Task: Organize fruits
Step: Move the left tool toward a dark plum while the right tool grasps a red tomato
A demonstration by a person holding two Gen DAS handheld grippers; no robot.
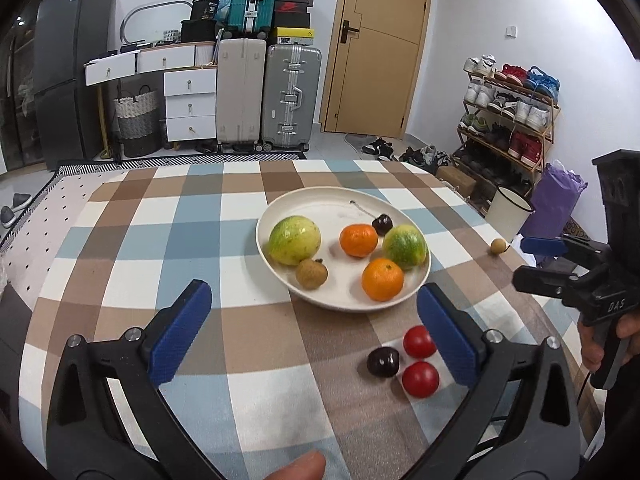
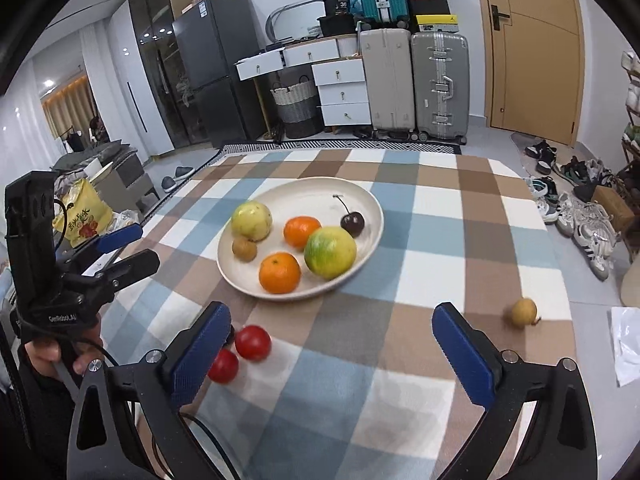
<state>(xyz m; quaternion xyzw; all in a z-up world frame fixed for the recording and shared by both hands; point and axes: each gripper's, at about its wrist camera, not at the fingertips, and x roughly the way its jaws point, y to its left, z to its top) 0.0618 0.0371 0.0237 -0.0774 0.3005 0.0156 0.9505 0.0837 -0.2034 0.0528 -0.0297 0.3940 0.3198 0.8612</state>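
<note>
We've got both grippers, left gripper (image 1: pixel 314 332) and right gripper (image 2: pixel 332 344), wide open and empty near the plate (image 1: pixel 280 208), so next we'd grab the loose tomatoes (image 1: pixel 419 360).

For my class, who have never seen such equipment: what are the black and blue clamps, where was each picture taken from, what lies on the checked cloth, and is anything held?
A person holds a hand-squeezed grasping tool in each hand, and a camera on each looks along its blue fingers. One picture is from the left tool, the other from the right tool. Both are open and hold nothing. On the table a white plate carries two oranges, two green-yellow fruits, a dark cherry and a small brown fruit. Beside it lie two red tomatoes, another dark cherry and a small brown fruit.
</note>
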